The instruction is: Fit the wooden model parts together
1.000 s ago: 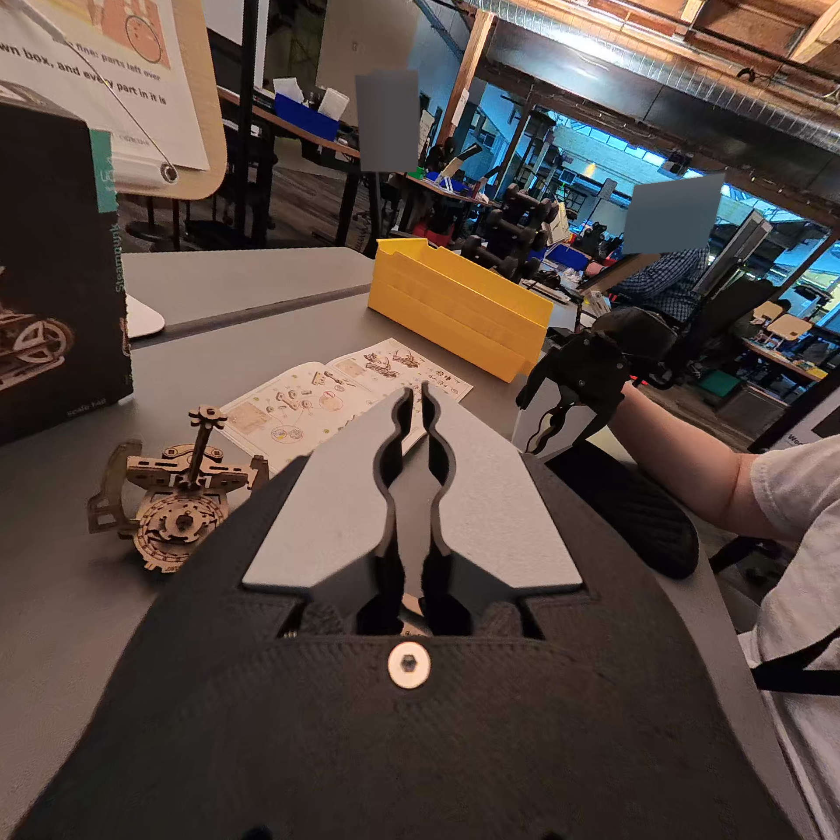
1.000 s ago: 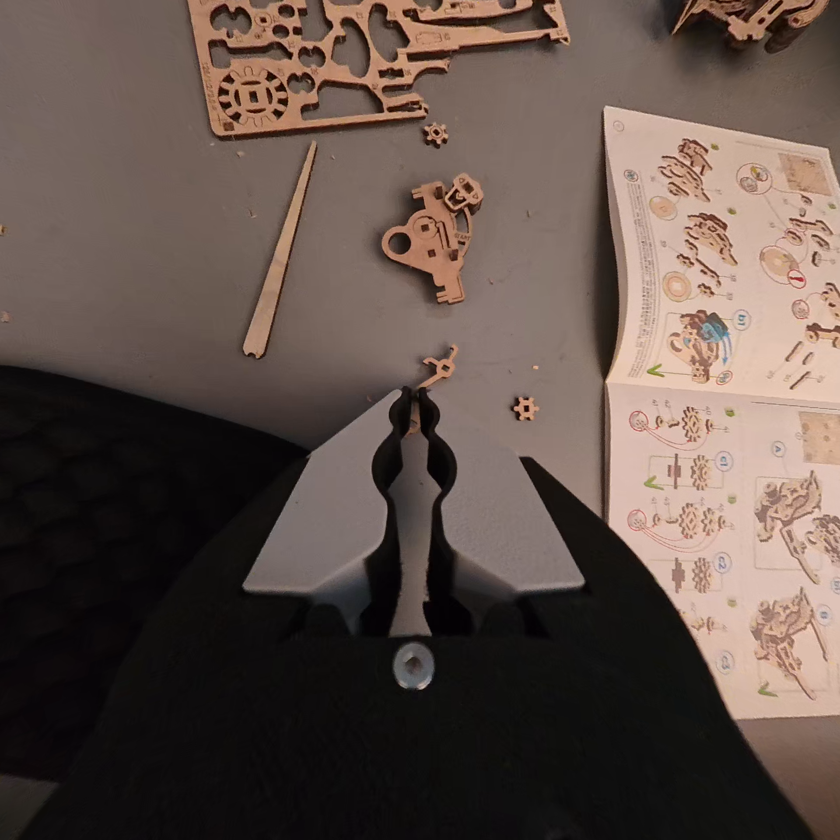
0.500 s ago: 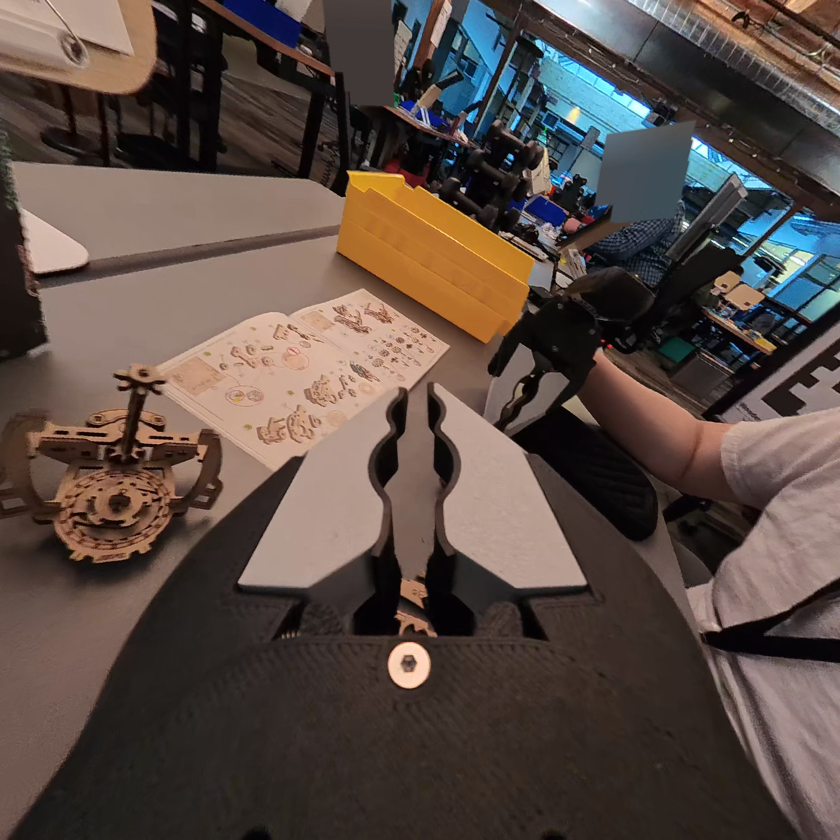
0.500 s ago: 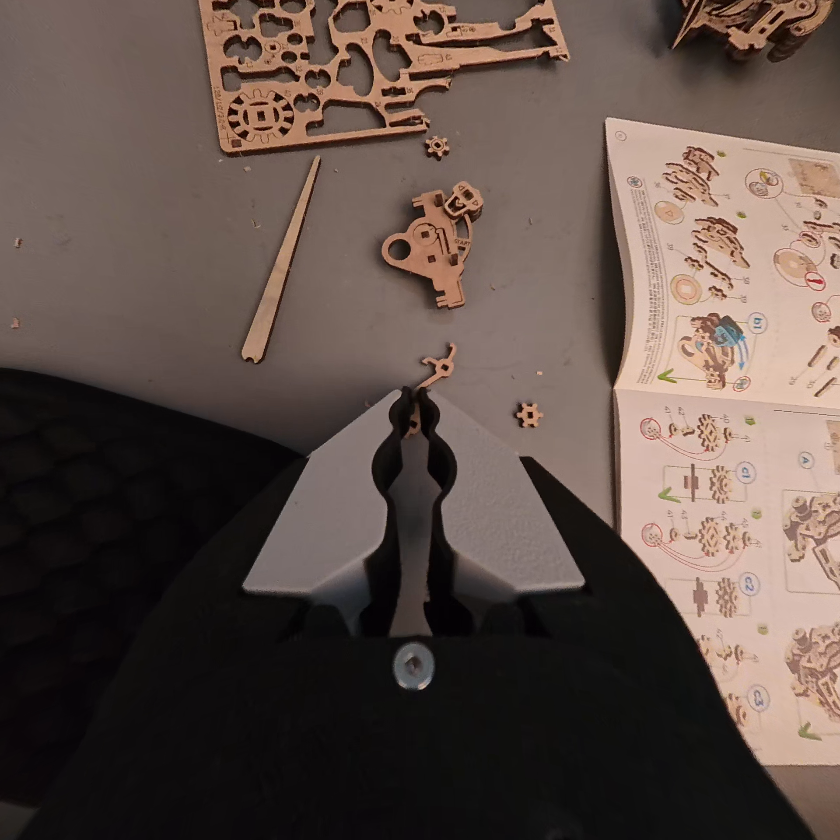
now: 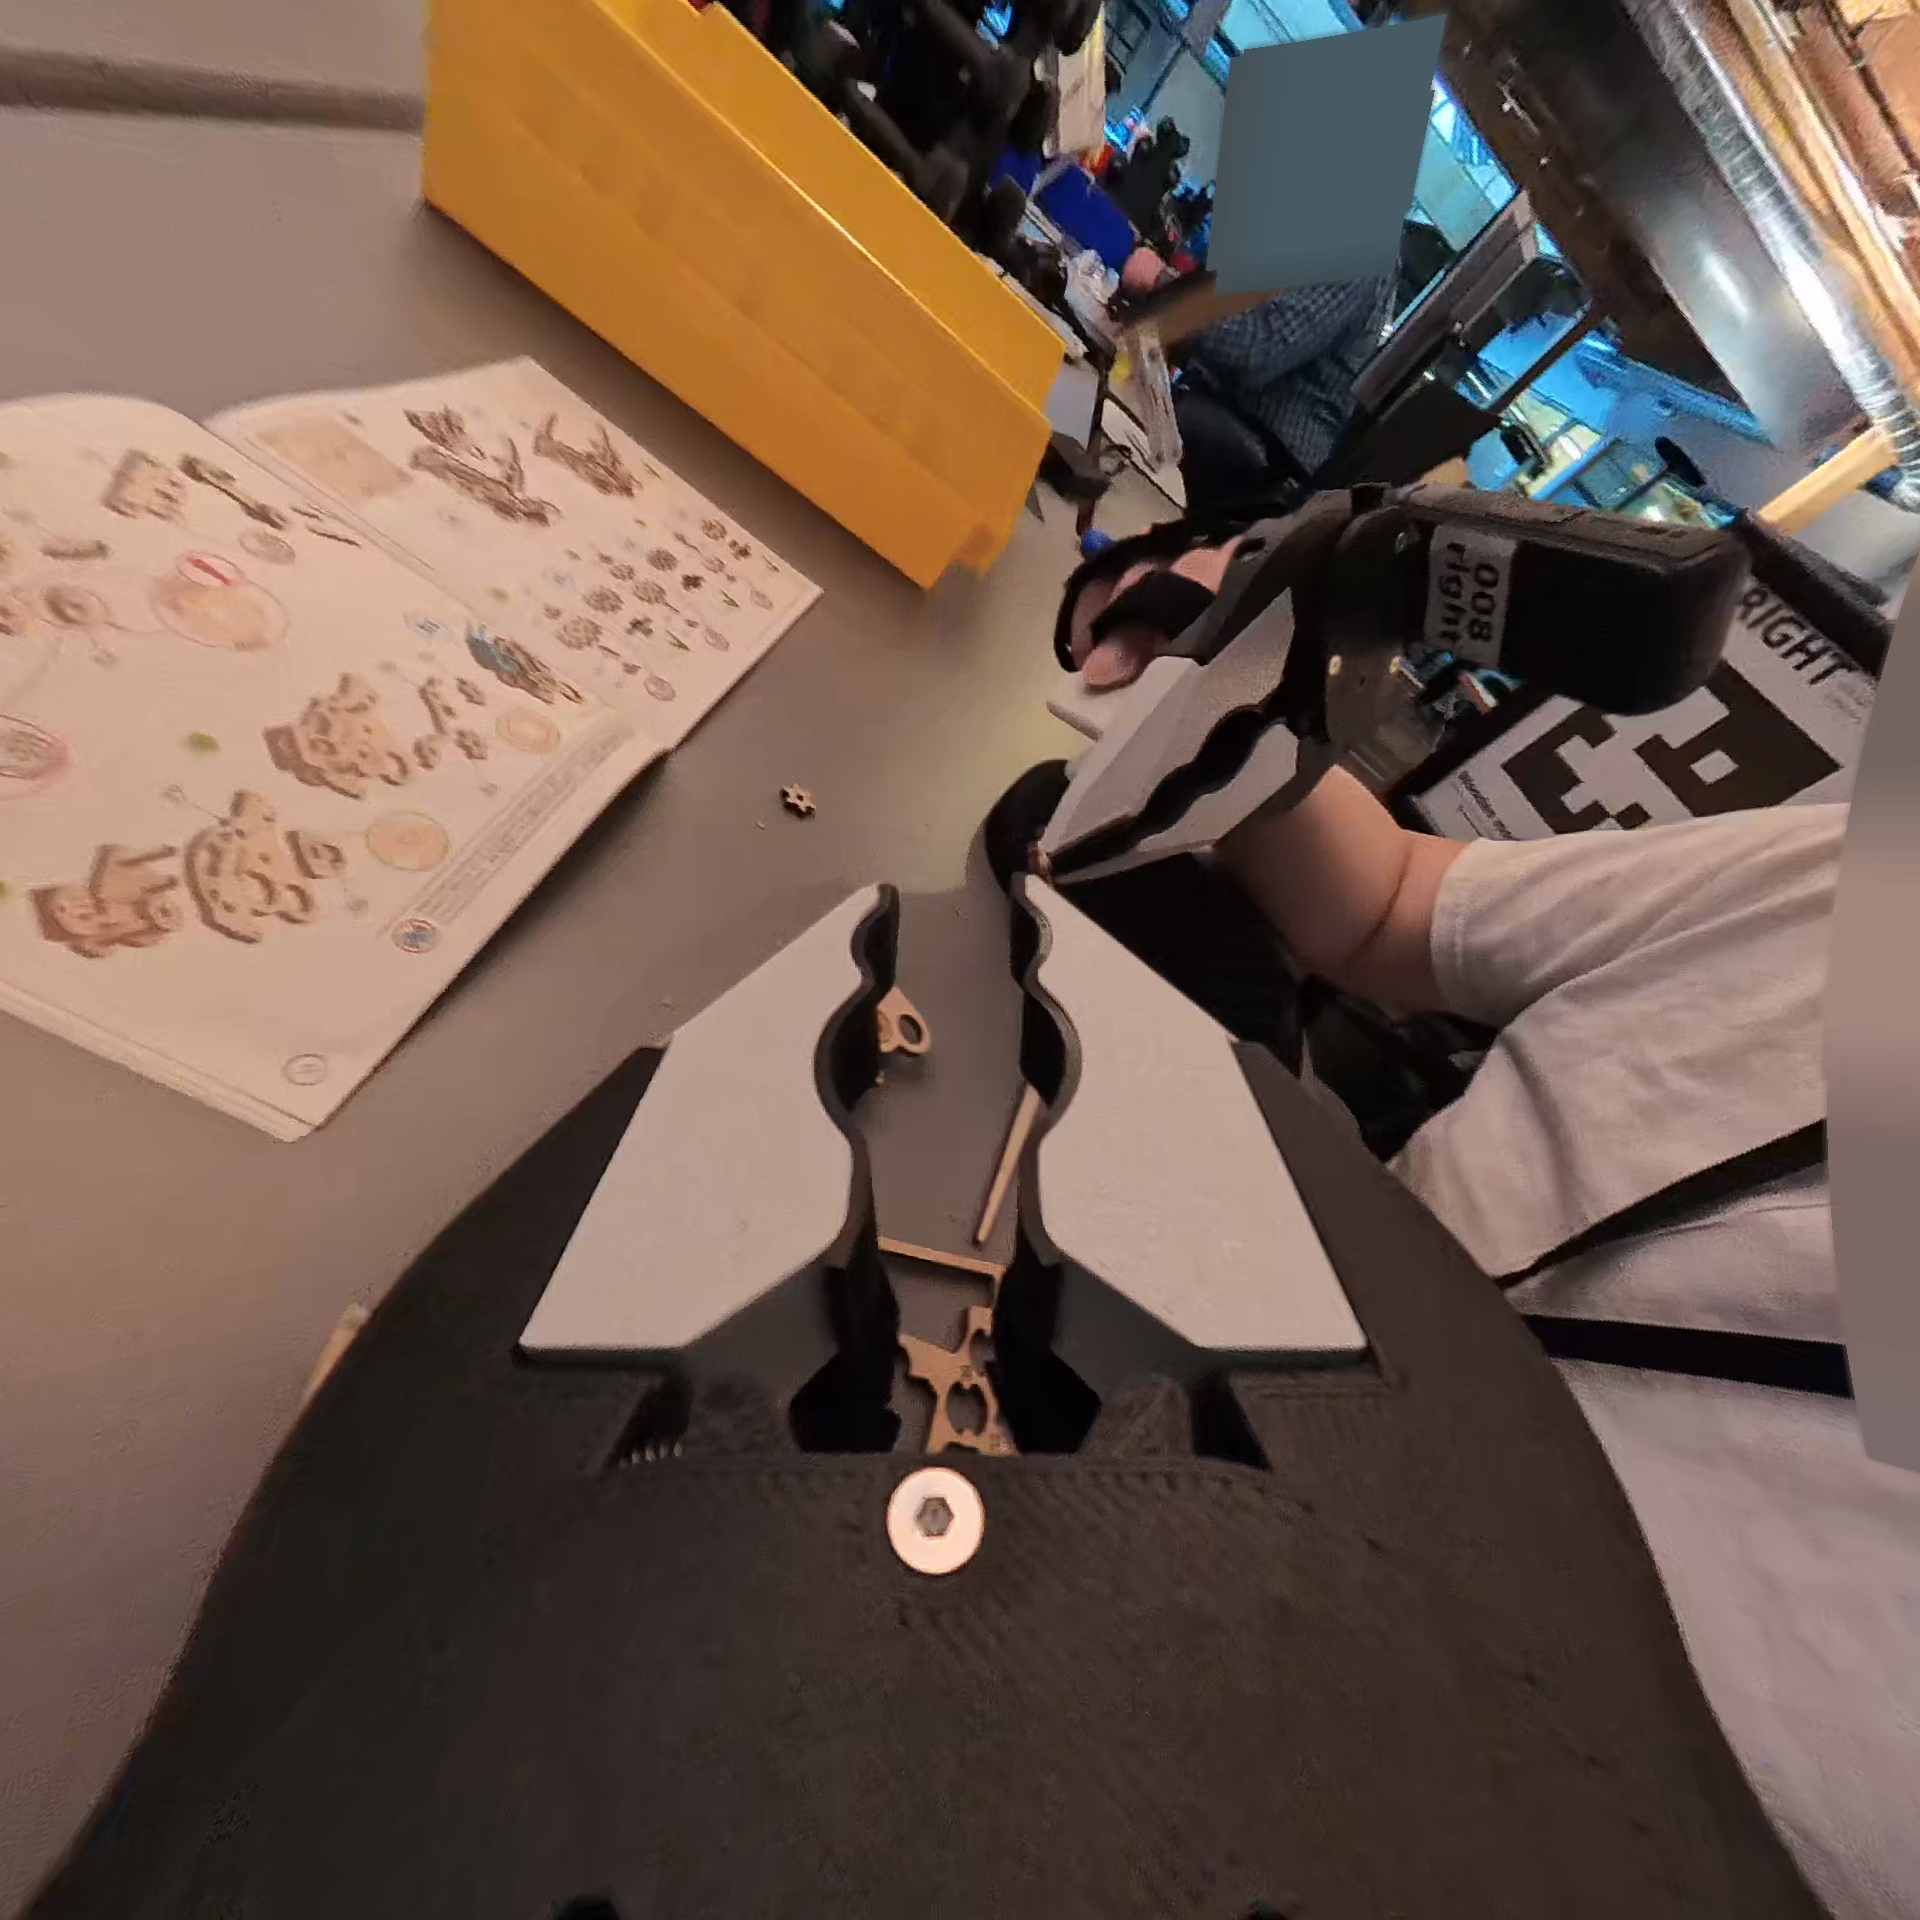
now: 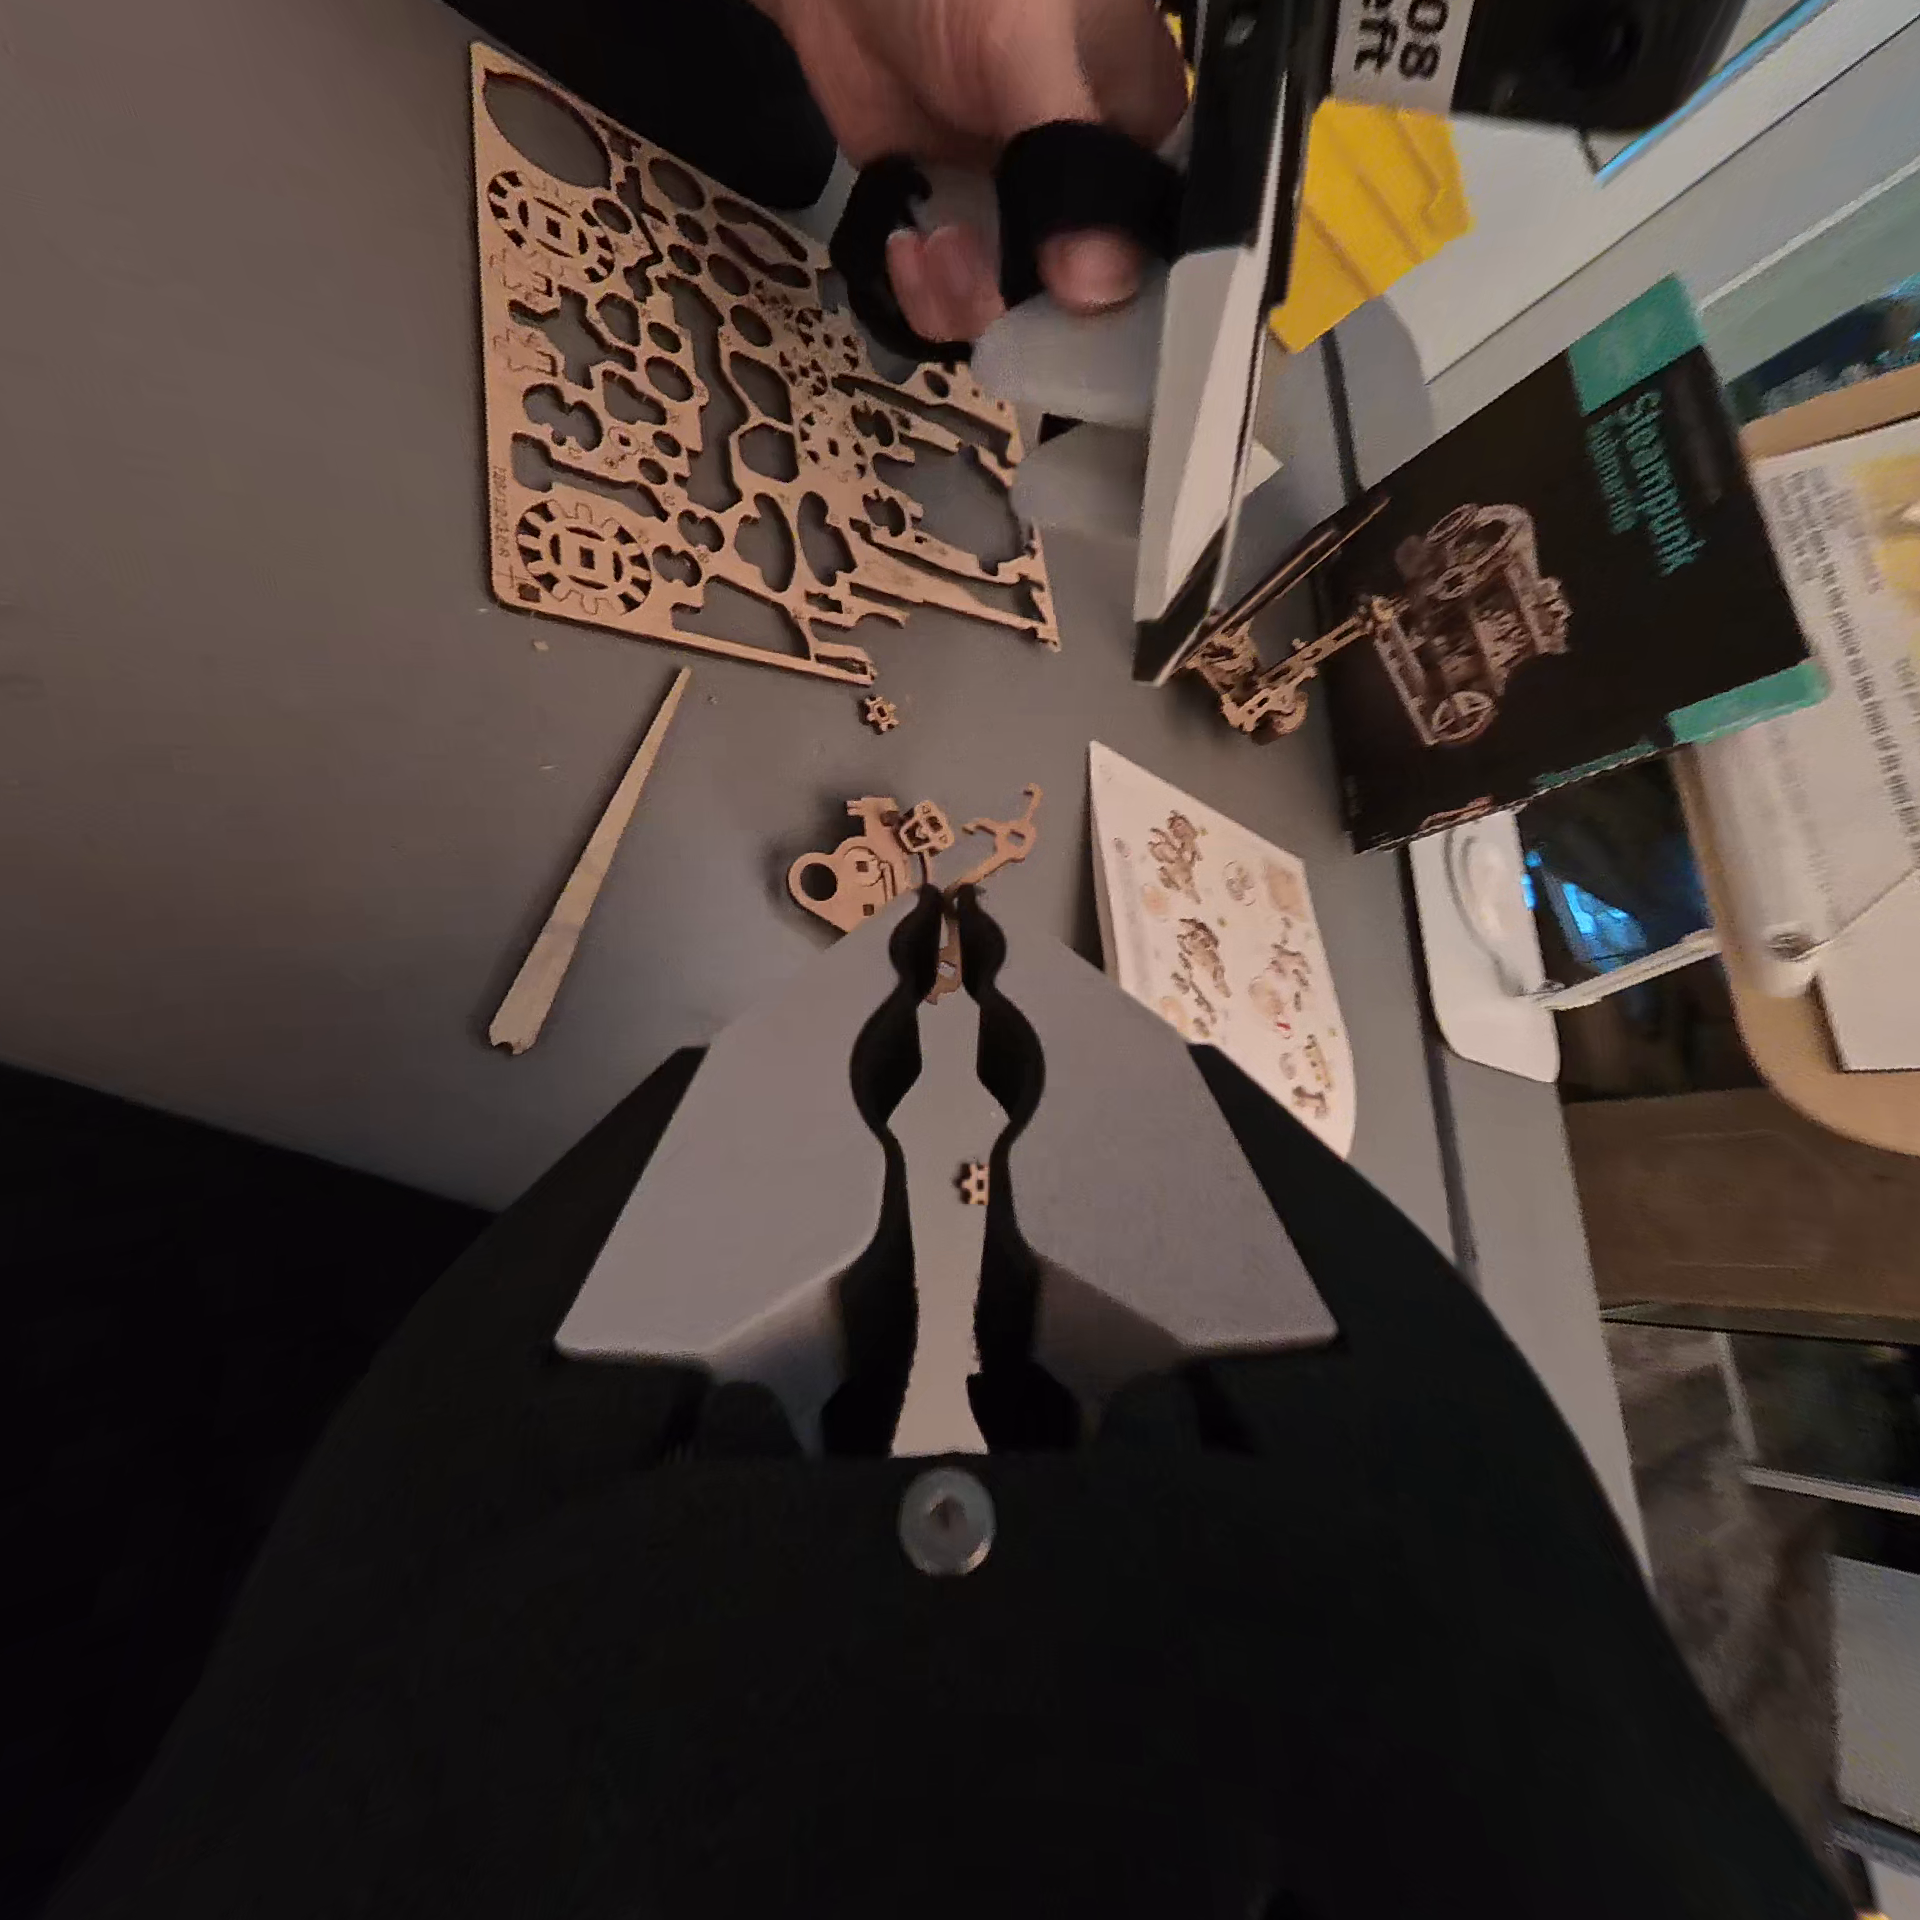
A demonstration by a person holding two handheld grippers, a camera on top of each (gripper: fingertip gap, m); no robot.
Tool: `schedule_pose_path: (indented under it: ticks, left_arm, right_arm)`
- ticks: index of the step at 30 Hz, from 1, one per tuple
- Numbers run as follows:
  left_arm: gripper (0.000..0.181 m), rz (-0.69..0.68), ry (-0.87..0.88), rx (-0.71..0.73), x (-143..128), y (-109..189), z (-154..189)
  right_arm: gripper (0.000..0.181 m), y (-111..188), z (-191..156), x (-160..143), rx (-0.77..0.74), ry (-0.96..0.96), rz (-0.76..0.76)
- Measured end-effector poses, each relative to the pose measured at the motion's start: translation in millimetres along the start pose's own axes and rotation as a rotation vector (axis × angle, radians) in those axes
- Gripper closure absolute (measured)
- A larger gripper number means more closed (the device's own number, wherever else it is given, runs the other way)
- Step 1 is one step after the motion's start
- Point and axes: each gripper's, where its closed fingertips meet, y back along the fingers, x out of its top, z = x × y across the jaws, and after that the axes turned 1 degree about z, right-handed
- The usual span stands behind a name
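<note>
My right gripper [image 6: 943, 906] is shut on a small hooked wooden part [image 6: 1000, 844] and holds it just above the grey table, beside a flat wooden sub-assembly [image 6: 854, 881]. My left gripper [image 5: 954, 891] is open and empty. It hangs over the sub-assembly [image 5: 906, 1029], a wooden stick [image 5: 1008, 1164] and the punched wooden sheet [image 5: 954, 1351]. The right gripper [image 5: 1047, 860] shows just beyond its right fingertip. In the right wrist view the left gripper [image 6: 1070, 436] is over the sheet [image 6: 644, 436], blurred. A partly built model [image 6: 1247, 681] stands behind it.
An open instruction booklet [image 5: 343, 665] lies left of my left gripper, with a yellow bin [image 5: 748, 270] behind it. The model's dark box [image 6: 1558, 603] stands at the right. Small loose gears [image 6: 881, 713] [image 6: 974, 1181] and the stick [image 6: 587, 878] lie on the table. A person's arm is at the right. Tip to tip, the grippers are about 7 centimeters apart. To reach the stick [image 6: 587, 878] in a straight line is about 8 centimeters for my right fingers, about 12 centimeters for my left.
My left gripper has swung right and down over the loose parts and opened wider. My right gripper has lifted the hooked part off the table and tilted up toward the model.
</note>
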Motion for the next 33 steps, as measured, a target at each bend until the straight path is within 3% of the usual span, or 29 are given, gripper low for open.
schedule_pose_path:
  ticks: [8,15,22,25,33]
  left_arm:
    - [0.161,-0.01,0.114,-0.165,-6,-14,24]
    - [0.154,-0.063,0.141,-0.158,-17,-21,24]
    - [0.16,-0.148,0.217,-0.192,-33,-27,25]
    - [0.18,-0.159,0.224,-0.227,-35,-26,30]
    - [0.181,-0.151,0.237,-0.247,-33,-25,33]
  right_arm:
    - [0.181,-10,-7,16,-0.037,0.066,0.068]
    - [0.181,-9,-10,26,-0.028,0.058,0.111]
    - [0.181,-11,-9,22,-0.031,0.056,0.097]
    - [0.181,-11,-9,20,-0.034,0.062,0.091]
    - [0.181,-10,-8,21,-0.039,0.047,0.106]
